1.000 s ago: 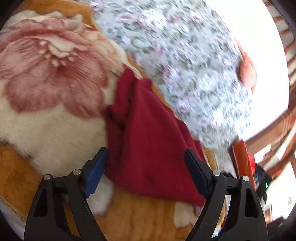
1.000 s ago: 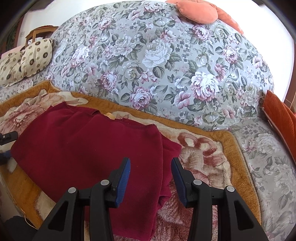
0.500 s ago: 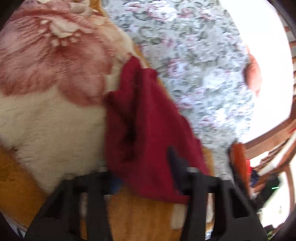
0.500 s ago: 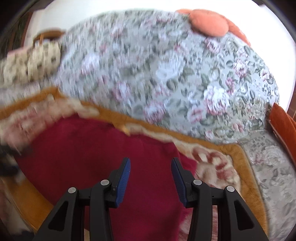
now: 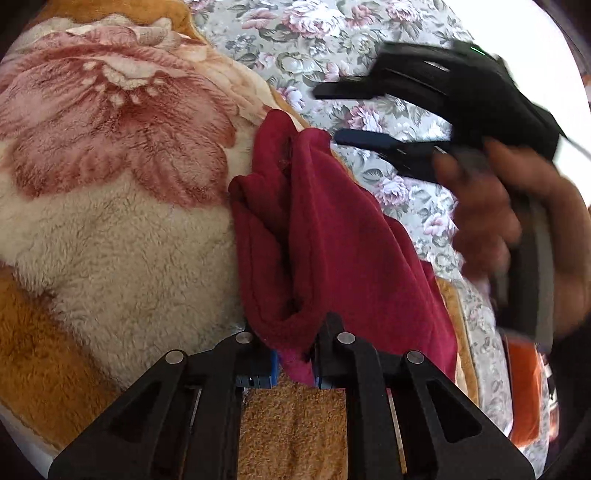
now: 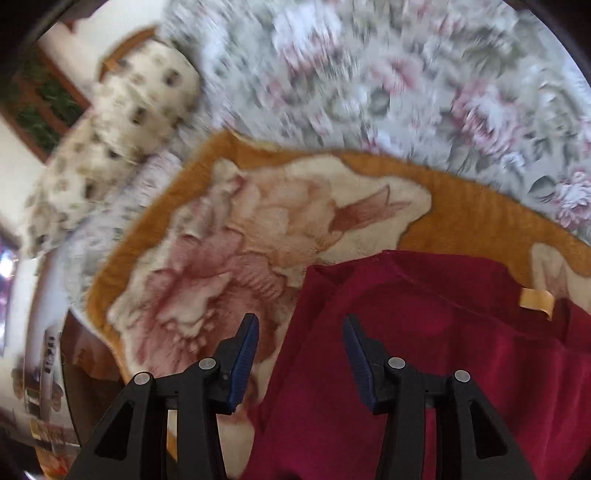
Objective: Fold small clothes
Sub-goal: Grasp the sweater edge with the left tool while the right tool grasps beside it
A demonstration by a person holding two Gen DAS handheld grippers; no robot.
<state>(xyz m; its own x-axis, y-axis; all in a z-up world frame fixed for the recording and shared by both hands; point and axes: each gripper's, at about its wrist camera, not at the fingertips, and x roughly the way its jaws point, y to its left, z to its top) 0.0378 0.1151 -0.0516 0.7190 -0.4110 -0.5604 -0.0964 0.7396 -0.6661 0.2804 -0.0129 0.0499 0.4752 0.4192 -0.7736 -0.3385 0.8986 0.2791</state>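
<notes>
Your left tongs (image 5: pixel 293 363) have just been closing, and now they are pinching the near edge of the red cloth (image 5: pixel 332 236), with a bunched fold squeezed between the blue pads. Your right tongs (image 6: pixel 301 360) are standing about half open with nothing between them; they are hanging over the left edge of the same red cloth (image 6: pixel 424 350), and that picture is smeared, so you seem to be swinging them fast. The cloth is lying on the fuzzy orange flower blanket (image 5: pixel 110 184), which is spread over the flowered bed cover (image 5: pixel 369 33). In the left wrist view the cloth is running long from about 6 o'clock, at your tongs, up to a pointy end near 12 o'clock, and it is rumpled in thick rolls along its 9 o'clock side. In the right wrist view it is filling the 4 o'clock part, with a tan tag (image 6: pixel 535 301) at about 3 o'clock. Here is what could go wrong. The left tongs are holding a thick lump, maybe more than one layer, so pulling could drag the whole cloth into a messy heap. The right tongs are moving quickly, so they might pinch the blanket along with the cloth, or miss the edge. Both tongs are close together, so they could bump.
</notes>
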